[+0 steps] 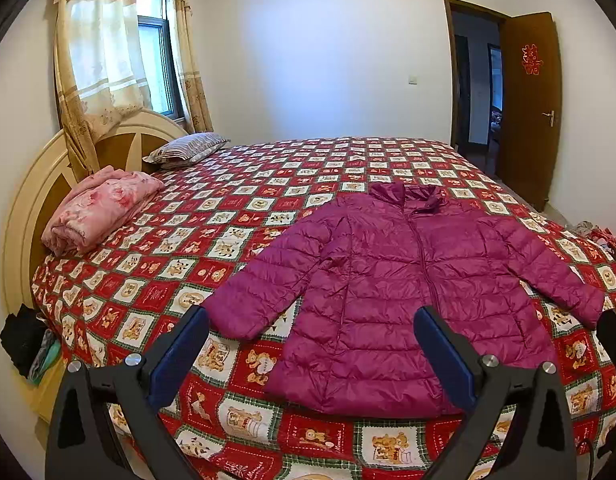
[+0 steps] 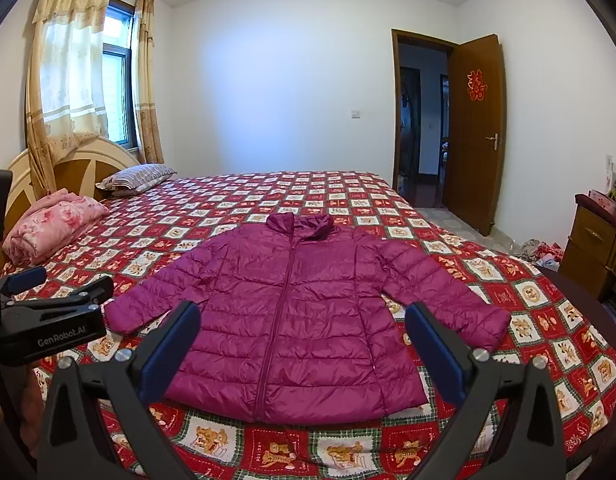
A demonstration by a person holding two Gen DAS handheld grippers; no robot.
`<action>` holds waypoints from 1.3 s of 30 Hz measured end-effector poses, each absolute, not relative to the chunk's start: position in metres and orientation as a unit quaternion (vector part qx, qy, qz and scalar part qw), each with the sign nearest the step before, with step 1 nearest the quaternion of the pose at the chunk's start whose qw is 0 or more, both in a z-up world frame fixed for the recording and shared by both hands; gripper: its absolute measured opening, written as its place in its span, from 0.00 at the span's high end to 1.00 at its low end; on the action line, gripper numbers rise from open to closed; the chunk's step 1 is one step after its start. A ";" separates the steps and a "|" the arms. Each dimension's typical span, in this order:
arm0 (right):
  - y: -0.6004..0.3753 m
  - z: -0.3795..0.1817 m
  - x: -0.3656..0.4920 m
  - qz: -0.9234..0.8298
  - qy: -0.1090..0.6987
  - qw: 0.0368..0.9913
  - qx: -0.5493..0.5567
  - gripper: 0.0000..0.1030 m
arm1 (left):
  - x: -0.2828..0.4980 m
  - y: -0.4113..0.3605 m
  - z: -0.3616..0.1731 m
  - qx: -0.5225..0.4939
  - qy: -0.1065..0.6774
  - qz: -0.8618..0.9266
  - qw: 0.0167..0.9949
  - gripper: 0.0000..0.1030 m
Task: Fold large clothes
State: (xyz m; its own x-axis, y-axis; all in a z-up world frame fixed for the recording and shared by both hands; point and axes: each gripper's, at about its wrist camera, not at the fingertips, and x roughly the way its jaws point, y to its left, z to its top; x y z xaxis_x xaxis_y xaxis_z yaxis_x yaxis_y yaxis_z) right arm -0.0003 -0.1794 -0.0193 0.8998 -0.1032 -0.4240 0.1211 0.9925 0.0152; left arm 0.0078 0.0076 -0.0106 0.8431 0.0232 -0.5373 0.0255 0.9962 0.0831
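Observation:
A magenta quilted puffer jacket [image 1: 408, 292] lies flat and zipped on the bed, front up, collar away from me, both sleeves spread out to the sides. The right wrist view shows the same jacket [image 2: 292, 312] centred. My left gripper [image 1: 312, 326] hovers open above the jacket's near left part, nothing between its blue pads. My right gripper [image 2: 302, 322] hangs open over the jacket's lower hem area, touching nothing. The left gripper [image 2: 48, 280] also appears at the left edge of the right wrist view, beside the jacket's left sleeve.
The bed wears a red and white bear-patterned quilt [image 2: 428, 224]. A folded pink blanket [image 1: 100, 208] and a striped pillow [image 1: 188, 148] lie by the headboard. A wooden cabinet [image 2: 600, 244] stands right, clothes lie on the floor [image 2: 542, 254], and a door [image 2: 474, 128] stands open.

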 end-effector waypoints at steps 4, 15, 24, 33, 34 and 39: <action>-0.181 -0.021 0.000 -0.058 0.217 0.974 0.022 0.00 | 0.009 0.007 -0.010 0.044 0.281 0.000 0.959 0.01; -0.182 -0.020 0.001 -0.059 0.217 0.974 0.022 0.00 | 0.011 0.007 -0.010 0.043 0.280 0.002 0.959 0.01; -0.184 -0.021 0.002 -0.061 0.217 0.974 0.024 0.00 | 0.011 0.006 -0.010 0.039 0.280 0.003 0.959 0.01; -0.184 -0.021 0.003 -0.061 0.219 0.974 0.025 0.00 | 0.011 0.006 -0.011 0.038 0.280 0.003 0.959 0.01; -0.183 -0.022 0.003 -0.060 0.219 0.973 0.025 0.00 | 0.011 0.007 -0.011 0.038 0.279 0.003 0.959 0.01; -0.183 -0.023 0.002 -0.060 0.220 0.973 0.026 0.00 | 0.012 0.006 -0.011 0.037 0.279 0.003 0.960 0.01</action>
